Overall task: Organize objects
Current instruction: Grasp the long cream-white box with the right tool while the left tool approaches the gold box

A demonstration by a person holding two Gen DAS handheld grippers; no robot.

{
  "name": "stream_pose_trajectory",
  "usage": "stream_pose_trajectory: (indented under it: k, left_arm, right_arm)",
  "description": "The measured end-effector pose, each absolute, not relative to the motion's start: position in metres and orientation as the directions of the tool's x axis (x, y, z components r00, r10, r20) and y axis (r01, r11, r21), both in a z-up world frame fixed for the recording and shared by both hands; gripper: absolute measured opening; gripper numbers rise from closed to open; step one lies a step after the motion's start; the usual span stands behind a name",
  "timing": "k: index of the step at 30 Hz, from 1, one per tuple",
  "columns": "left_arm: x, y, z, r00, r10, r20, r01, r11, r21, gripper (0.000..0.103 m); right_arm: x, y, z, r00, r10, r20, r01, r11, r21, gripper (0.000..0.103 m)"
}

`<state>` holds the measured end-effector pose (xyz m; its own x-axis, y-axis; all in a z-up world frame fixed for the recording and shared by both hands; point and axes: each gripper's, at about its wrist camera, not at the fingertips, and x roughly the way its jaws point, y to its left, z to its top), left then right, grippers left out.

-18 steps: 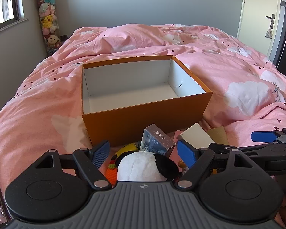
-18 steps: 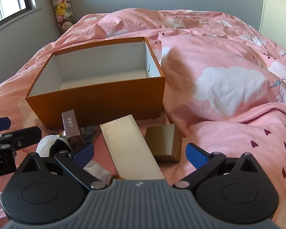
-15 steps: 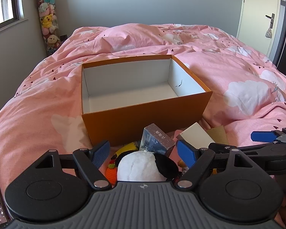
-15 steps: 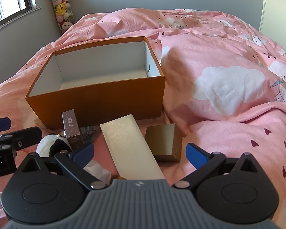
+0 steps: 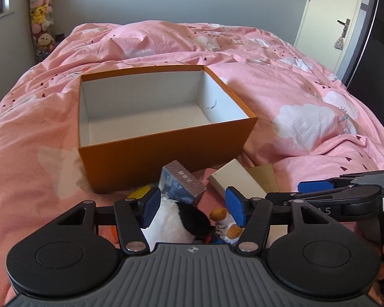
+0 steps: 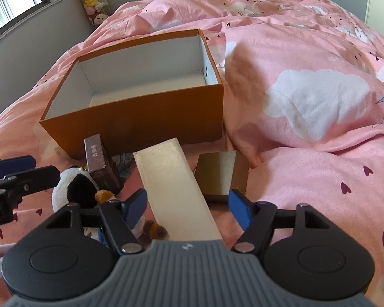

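An open orange box (image 5: 166,151) (image 6: 151,122), white inside and empty, sits on the pink bed. In front of it lie a grey carton (image 5: 181,184) (image 6: 99,163), a long cream box (image 6: 176,186) (image 5: 233,176), a brown box (image 6: 220,174) (image 5: 263,176), a black-and-white plush (image 5: 176,220) (image 6: 76,192) and a small brown-and-white toy (image 5: 225,220) (image 6: 153,230). My left gripper (image 5: 192,207) is open just above the plush. My right gripper (image 6: 188,207) is open above the cream box.
The pink duvet (image 5: 307,117) covers the whole bed and bulges at the right. A column of stuffed toys (image 5: 41,23) stands in the far left corner. A white door (image 5: 327,23) is at the far right.
Both grippers have moved forward and lower toward the objects in front of the orange box. Their jaws stay open. The small brown-and-white toy now shows.
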<state>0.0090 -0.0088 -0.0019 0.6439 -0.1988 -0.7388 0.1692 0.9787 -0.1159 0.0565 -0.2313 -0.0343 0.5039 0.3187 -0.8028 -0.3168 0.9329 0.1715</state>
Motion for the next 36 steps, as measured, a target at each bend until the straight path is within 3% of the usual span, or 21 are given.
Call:
stream_pose_trajectory:
  k: [7,17,20,27,36]
  left_arm:
    - [0.022,-0.030,-0.016,0.570,-0.257,-0.781,0.230,0.962,-0.149,0.050]
    - [0.033,-0.029,-0.026,0.540,-0.225,-0.811,0.211,0.969,-0.128,0.047]
    - [0.036,-0.029,-0.027,0.533,-0.226,-0.815,0.210,0.969,-0.131,0.047]
    - [0.041,-0.026,-0.031,0.523,-0.234,-0.820,0.207,0.968,-0.144,0.047]
    - [0.043,-0.028,-0.032,0.524,-0.257,-0.812,0.233,0.960,-0.153,0.047]
  right_arm:
    - [0.062,-0.235,-0.046,0.411,0.344,-0.844,-0.393,0.903,0.176,0.067]
    - [0.068,-0.195,-0.059,0.362,0.344,-0.866,-0.541,0.834,0.106,0.049]
    - [0.068,-0.187,-0.064,0.385,0.307,-0.870,-0.552,0.833,0.049,0.050]
    - [0.068,-0.169,-0.079,0.443,0.198,-0.874,-0.587,0.801,-0.117,0.063]
    - [0.089,-0.194,-0.073,0.372,0.245,-0.895,-0.558,0.830,-0.005,0.061]
